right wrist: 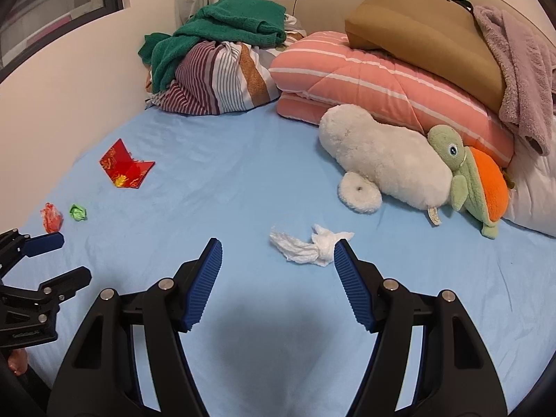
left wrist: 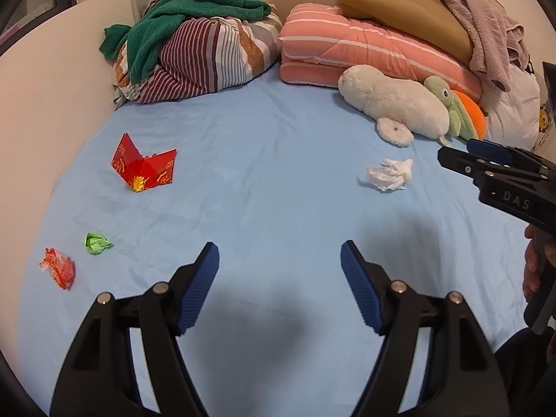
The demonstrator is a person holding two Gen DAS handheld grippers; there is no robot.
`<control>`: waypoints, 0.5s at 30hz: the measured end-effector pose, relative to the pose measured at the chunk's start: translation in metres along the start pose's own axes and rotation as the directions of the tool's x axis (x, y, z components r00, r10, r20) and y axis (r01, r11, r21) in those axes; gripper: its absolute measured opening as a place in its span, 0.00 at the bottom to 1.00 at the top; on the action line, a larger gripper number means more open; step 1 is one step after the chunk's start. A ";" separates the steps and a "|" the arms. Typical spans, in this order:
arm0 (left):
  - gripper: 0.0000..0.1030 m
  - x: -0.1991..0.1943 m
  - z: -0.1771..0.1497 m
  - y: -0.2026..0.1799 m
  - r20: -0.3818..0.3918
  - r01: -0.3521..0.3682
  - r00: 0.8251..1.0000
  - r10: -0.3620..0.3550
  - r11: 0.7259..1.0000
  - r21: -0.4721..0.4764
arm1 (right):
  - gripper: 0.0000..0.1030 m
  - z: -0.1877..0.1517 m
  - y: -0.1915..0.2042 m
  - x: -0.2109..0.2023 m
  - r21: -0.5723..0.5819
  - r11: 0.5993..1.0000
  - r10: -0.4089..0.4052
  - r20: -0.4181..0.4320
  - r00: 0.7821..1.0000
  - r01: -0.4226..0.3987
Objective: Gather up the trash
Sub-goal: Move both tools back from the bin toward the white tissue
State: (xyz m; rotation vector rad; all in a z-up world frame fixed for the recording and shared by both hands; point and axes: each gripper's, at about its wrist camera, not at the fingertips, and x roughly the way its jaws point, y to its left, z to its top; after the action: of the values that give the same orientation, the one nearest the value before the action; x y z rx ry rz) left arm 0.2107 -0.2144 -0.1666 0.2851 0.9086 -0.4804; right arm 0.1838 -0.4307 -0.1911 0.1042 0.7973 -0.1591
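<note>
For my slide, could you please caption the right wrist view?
Open right tongs hover near a crumpled white tissue on the blue bedsheet.

The bed [left wrist: 278, 180] wears a plain pale blue sheet. Toward its left edge lie a red card [left wrist: 144, 165] with gold print, a bright green wad [left wrist: 96, 243] and a red-orange, partly clear wrapper [left wrist: 58, 267]. The tissue [right wrist: 311, 246] is white. At the head, a dark green towel [left wrist: 194, 14] tops a bundle [left wrist: 208, 59] striped maroon, white, grey and tan, beside a salmon quilt [left wrist: 347, 48] with white stripes. The seal toy [right wrist: 385, 163] is cream; the turtle [right wrist: 476, 177] is sage green with an orange shell. The bag [right wrist: 424, 38] is tan, the blanket [right wrist: 524, 69] mauve. Both tongs are black with ribbed blue pads [left wrist: 199, 288].
</note>
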 end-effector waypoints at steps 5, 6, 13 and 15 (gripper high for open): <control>0.70 0.026 0.009 -0.004 -0.012 0.010 1.000 -0.010 1.000 -0.003 | 0.63 -0.003 -0.014 0.045 0.019 1.000 -0.006 -0.041 0.999 0.006; 0.70 0.034 0.011 -0.005 -0.018 0.012 1.000 -0.012 1.000 -0.004 | 0.63 -0.004 -0.016 0.053 0.019 1.000 -0.004 -0.049 0.999 0.005; 0.70 0.085 0.019 -0.011 -0.060 0.030 0.998 -0.031 0.999 -0.019 | 0.63 -0.008 -0.023 0.092 -0.015 1.000 -0.007 -0.085 0.996 0.006; 0.70 0.099 0.022 -0.012 -0.065 0.038 0.997 -0.039 0.999 -0.020 | 0.63 -0.009 -0.024 0.102 -0.028 1.000 -0.009 -0.092 0.996 0.007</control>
State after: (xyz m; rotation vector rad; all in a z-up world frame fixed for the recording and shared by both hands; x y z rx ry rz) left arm 0.2708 -0.2615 -0.2338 0.2676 0.9829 -0.5005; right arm 0.2432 -0.4637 -0.2719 0.0825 0.8915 -0.1518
